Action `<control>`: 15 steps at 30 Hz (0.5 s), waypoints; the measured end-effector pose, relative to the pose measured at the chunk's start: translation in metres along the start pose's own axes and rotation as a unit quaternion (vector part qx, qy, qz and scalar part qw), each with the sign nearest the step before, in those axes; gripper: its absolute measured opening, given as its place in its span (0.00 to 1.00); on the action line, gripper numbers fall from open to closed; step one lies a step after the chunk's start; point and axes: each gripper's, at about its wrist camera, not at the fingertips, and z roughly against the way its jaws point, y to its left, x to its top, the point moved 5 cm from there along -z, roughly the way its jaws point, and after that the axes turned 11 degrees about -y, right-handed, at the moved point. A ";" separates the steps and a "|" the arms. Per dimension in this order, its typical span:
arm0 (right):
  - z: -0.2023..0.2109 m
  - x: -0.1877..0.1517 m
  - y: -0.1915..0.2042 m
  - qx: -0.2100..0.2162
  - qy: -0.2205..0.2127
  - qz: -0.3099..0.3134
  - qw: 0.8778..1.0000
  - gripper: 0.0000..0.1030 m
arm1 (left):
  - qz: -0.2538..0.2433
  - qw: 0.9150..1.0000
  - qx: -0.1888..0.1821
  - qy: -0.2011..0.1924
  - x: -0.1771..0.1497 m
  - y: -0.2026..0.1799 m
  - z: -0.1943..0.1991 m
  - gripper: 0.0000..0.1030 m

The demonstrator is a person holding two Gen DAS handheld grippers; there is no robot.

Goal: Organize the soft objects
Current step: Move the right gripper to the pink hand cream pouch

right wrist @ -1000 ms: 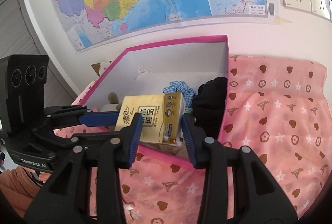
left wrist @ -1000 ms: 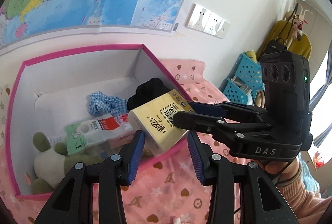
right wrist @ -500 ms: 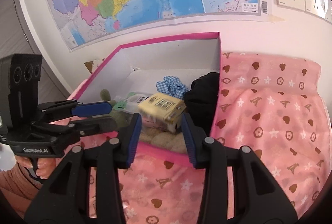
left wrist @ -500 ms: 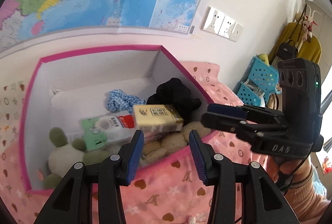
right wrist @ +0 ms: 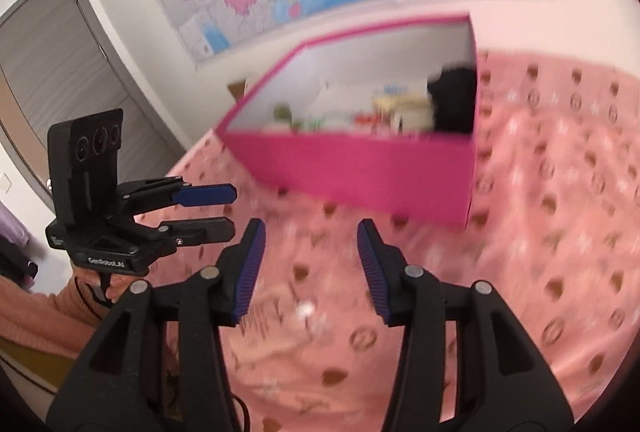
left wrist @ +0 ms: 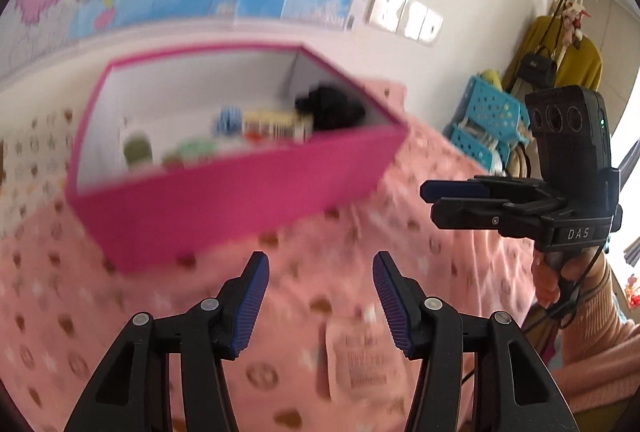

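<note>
A pink box [left wrist: 240, 188] with white inner walls stands on the pink patterned cloth; it also shows in the right wrist view [right wrist: 360, 172]. Inside lie a yellow tissue pack [left wrist: 276, 122], a black soft item [left wrist: 332, 106], a blue checked scrunchie [left wrist: 226, 118] and a green plush [left wrist: 138, 148], all blurred. My left gripper [left wrist: 318, 298] is open and empty, low over the cloth in front of the box. My right gripper [right wrist: 308, 266] is open and empty, also in front of the box. Each gripper shows in the other's view.
A small flat packet [left wrist: 356, 356] lies on the cloth just below my left gripper. Blue baskets [left wrist: 484, 120] stand at the right by the wall. A map hangs on the wall behind the box. A grey door [right wrist: 60, 72] is at the left.
The right gripper let go of the yellow tissue pack, which now lies in the box. Both grippers drew back and down from the box and opened wider.
</note>
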 end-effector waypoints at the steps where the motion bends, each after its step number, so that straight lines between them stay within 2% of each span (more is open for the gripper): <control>1: -0.004 -0.010 0.000 0.002 0.012 -0.006 1.000 0.48 | 0.006 1.000 -0.004 0.012 -0.010 -0.001 -0.001 0.53; 8: -0.032 -0.048 0.001 0.011 0.062 -0.029 0.998 0.48 | 0.059 0.996 -0.032 0.056 -0.055 -0.009 0.005 0.53; 15: -0.050 -0.053 0.003 0.010 0.076 -0.018 0.997 0.48 | 0.076 0.994 -0.035 0.075 -0.079 -0.020 0.013 0.53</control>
